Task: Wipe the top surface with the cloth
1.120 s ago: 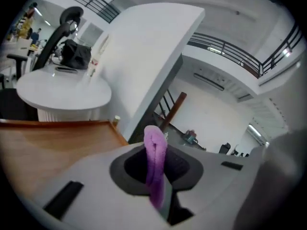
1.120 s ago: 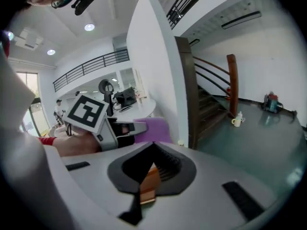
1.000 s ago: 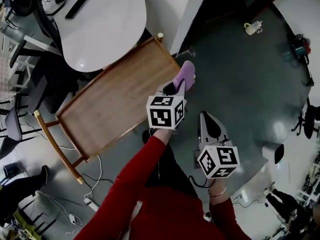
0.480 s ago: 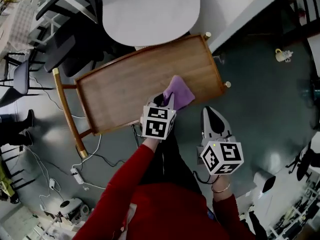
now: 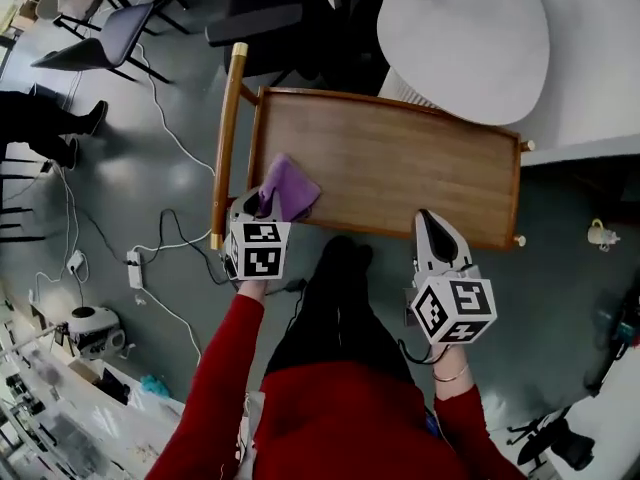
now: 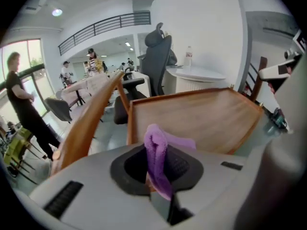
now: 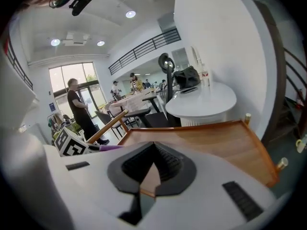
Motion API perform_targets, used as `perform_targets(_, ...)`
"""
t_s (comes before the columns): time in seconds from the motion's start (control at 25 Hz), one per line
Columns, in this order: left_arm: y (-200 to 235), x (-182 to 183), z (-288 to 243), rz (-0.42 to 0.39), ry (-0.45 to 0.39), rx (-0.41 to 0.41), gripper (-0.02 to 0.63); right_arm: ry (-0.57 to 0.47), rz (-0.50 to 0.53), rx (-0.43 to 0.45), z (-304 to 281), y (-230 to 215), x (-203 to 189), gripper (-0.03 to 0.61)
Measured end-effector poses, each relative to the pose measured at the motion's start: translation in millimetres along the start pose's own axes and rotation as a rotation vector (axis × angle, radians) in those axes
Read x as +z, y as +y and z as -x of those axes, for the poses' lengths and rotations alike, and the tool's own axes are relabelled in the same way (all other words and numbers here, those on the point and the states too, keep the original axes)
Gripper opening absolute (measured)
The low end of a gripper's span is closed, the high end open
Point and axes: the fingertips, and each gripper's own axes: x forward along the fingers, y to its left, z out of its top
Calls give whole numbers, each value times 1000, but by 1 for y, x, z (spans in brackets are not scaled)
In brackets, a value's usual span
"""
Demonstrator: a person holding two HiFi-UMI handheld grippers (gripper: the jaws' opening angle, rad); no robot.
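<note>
A wooden cart top point(image 5: 400, 163) with raised rims fills the middle of the head view. A purple cloth point(image 5: 289, 188) lies on its near left corner, close to the cart's wooden handle point(image 5: 228, 148). My left gripper point(image 5: 262, 206) is shut on the cloth, and a fold of the cloth point(image 6: 156, 159) stands between its jaws, with the wooden top point(image 6: 196, 119) beyond. My right gripper point(image 5: 432, 220) hovers at the cart's near right edge, shut and holding nothing. In the right gripper view, my right gripper point(image 7: 146, 183) looks across the wooden top point(image 7: 201, 140).
A round white table point(image 5: 465, 38) stands just beyond the cart. Office chairs point(image 5: 120, 28) and a standing person's legs point(image 5: 45, 118) are at the far left. Cables and a power strip point(image 5: 134, 268) lie on the floor at left. A small white pot point(image 5: 601, 234) sits on the floor at right.
My left gripper has carried the cloth along the cart's near edge from the far end to the handle end. The head view has swung round. The right gripper stays beside the near edge.
</note>
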Motion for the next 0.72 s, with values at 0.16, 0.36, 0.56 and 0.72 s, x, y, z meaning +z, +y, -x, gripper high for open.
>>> perform_targets(0.16,9,-8,9,14,-3,43,52,32,36,53,-18,19,0,11)
perform_targets(0.36,6,-3,12,-21,-22,92,52,53,62,78,-28,26,2,11)
perform_targets(0.56,9,-1,14,-35,-44,91,52,43,50,52,-29,24,-2,11)
perform_targets(0.72,0,26,28,-47,-141,29,52,-15,24,11,-24,18,7,11)
